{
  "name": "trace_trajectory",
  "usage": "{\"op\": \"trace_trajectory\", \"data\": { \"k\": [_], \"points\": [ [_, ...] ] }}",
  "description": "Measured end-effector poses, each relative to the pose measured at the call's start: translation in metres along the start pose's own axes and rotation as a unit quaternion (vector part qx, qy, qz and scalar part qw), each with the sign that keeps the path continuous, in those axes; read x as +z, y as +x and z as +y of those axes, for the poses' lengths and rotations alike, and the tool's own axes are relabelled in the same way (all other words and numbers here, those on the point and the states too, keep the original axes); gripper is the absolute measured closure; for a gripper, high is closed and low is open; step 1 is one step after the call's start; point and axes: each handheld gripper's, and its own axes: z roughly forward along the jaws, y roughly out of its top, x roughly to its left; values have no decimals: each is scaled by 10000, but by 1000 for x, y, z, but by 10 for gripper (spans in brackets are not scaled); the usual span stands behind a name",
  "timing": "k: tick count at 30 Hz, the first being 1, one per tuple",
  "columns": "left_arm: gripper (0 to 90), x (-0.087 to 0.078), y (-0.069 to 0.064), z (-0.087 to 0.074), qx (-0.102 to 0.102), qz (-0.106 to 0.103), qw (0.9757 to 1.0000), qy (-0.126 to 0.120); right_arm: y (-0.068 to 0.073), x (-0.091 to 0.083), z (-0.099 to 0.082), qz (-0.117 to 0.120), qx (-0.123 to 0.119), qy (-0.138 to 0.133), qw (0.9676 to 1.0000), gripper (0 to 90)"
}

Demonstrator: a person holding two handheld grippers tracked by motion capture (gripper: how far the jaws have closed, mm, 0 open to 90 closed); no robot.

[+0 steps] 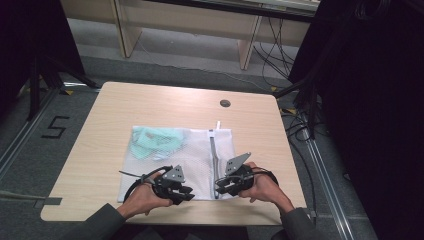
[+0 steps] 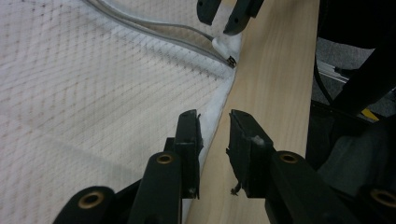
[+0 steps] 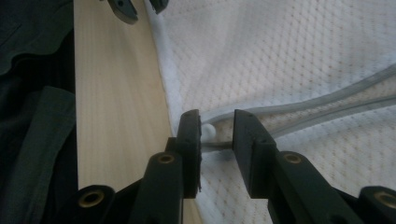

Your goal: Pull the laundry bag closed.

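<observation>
My left gripper (image 2: 215, 135) is released, its jaws parted with nothing pressed between them; they straddle the near hem of the white mesh laundry bag (image 2: 93, 84), one jaw over the mesh and the other over bare wood. My right gripper (image 3: 217, 135) is also released, jaws parted around the white end tab of the zipper (image 3: 327, 100) without pinching it; the small rounded tab sits just beside the inner face of the left-hand jaw in the right gripper view. From above, my left gripper (image 1: 175, 187) and my right gripper (image 1: 227, 182) both sit at the near edge of the bag (image 1: 195, 150), close to each other, the left hand (image 1: 145, 200) and the right hand (image 1: 262, 187) coming in over the near edge of the surface (image 1: 115, 105). The bag lies flat in the middle of the surface, its near hem close to the near edge. The zipper (image 1: 213, 155) runs from the bag's far edge to its near edge, toward the bag's right side, and my right gripper is at its near end. Inside the bag, toward its far left corner, a pale green cloth (image 1: 155, 140) shows through the mesh. Near the far edge of the surface, right of centre, there is a small round cable hole (image 1: 225, 103).
</observation>
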Motion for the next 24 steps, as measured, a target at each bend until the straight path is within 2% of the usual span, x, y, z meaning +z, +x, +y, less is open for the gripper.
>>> {"op": "trace_trajectory", "data": {
  "k": [1,2,3,4,7,8,10,11,12,13,17,18,19,22,24],
  "points": [
    [732,1,1,1,112,1,9999,27,0,1,0,25,27,39,10000,728],
    [732,2,0,1,22,-12,10000,38,0,2,0,48,-20,38,10000,727],
    [732,3,0,1,98,-15,9999,54,0,3,0,63,30,66,10000,725],
    [732,4,0,1,45,-23,10000,43,1,3,0,72,39,76,9999,725],
    [729,6,0,2,131,-41,9999,44,0,5,1,140,-1,108,9998,719],
    [725,7,-1,2,42,-32,10000,38,0,6,1,164,3,117,9998,718],
    [717,9,0,3,167,-71,9998,52,-1,7,1,181,-4,144,9997,715],
    [716,11,-2,3,66,-54,10000,52,-2,8,1,168,-70,179,9997,714],
    [716,11,-2,4,137,-78,9999,57,-2,8,1,181,-13,180,9997,714],
    [718,13,-3,4,122,-80,9999,64,-1,9,1,247,79,187,9995,714],
    [728,18,-4,7,151,-91,9998,55,-3,10,2,282,-13,235,9993,714],
    [732,18,-3,8,261,-118,9996,57,-2,11,3,303,46,228,9993,715],
    [735,20,-5,8,146,-117,9998,28,-2,11,3,334,52,238,9991,715],
    [750,24,-6,10,228,-110,9997,16,-4,12,2,297,-27,317,9991,727],
    [764,27,-8,11,200,-132,9997,9,-4,13,2,318,-24,342,9989,746]
  ]
}}
